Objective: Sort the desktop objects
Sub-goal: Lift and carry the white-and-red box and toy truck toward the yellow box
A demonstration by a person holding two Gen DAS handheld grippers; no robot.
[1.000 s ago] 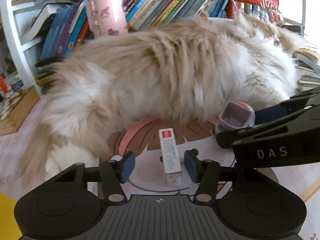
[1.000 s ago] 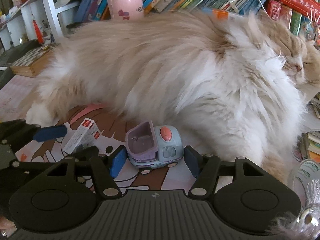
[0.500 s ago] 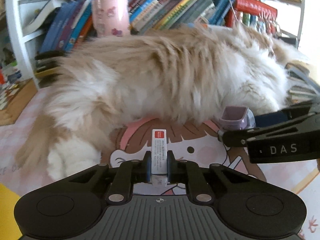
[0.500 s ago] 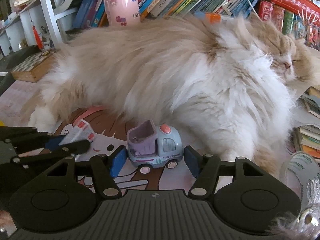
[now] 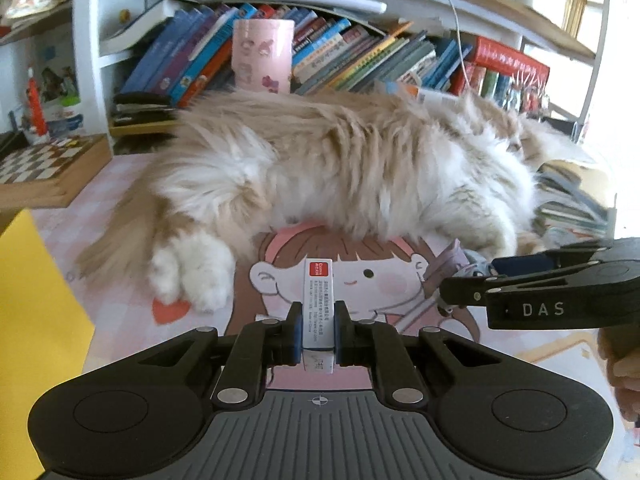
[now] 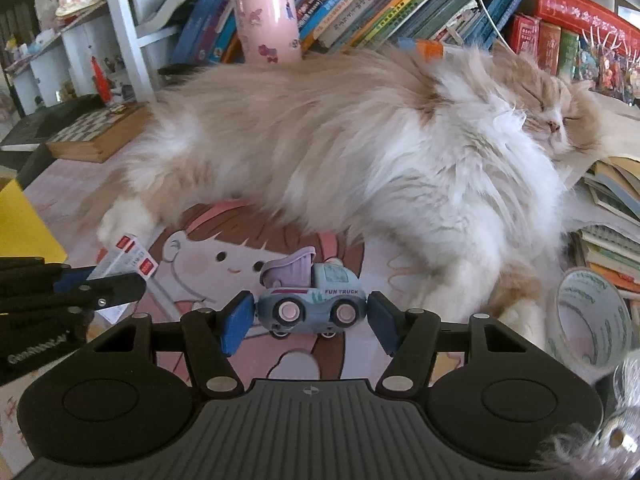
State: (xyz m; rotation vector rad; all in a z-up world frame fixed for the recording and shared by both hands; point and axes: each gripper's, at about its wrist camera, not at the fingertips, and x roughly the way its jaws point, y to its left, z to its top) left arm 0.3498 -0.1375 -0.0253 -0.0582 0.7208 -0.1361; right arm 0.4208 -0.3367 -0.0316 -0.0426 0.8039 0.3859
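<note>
Our left gripper [image 5: 318,330] is clamped tight on a small white box [image 5: 318,308] with a red label, and the box stands up between the pads. Our right gripper [image 6: 311,316] squeezes a little toy truck [image 6: 310,300] by its front and back ends, above the cartoon desk mat [image 6: 224,264]. Behind them a big fluffy cat [image 6: 360,140] lies asleep across the mat. Farther back stand a pink cup [image 6: 268,24] and rows of books [image 6: 380,4].
</note>
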